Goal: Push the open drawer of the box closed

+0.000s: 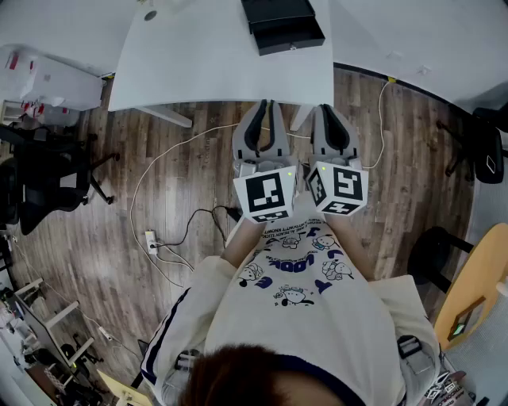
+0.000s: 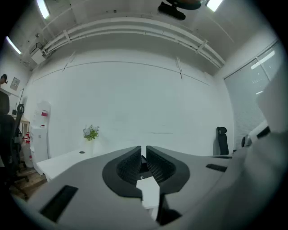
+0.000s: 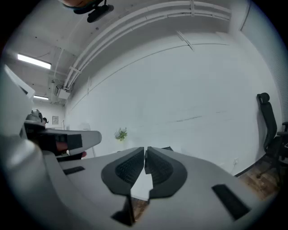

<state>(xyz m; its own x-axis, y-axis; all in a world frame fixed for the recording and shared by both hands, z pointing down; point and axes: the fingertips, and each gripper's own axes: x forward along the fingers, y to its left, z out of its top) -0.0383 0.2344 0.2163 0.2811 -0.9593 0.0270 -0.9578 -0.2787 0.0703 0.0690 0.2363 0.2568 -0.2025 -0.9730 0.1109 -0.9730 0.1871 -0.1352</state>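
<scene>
The black box (image 1: 282,24) sits on the white table (image 1: 198,63) at the top of the head view, its open drawer (image 1: 290,36) pulled out toward me. Both grippers are held close to my chest over the wooden floor, short of the table's near edge and pointing at it. My left gripper (image 1: 264,107) (image 2: 144,150) is shut with nothing between its jaws. My right gripper (image 1: 332,109) (image 3: 145,152) is also shut and empty. In the right gripper view a dark corner of the box (image 3: 168,148) peeks from behind the jaws.
A black office chair (image 1: 48,174) stands at the left. A power strip with cables (image 1: 151,240) lies on the floor. Another chair (image 1: 486,147), a dark stool (image 1: 432,254) and a yellow round table (image 1: 476,285) are at the right. A small plant (image 2: 91,132) stands on the table.
</scene>
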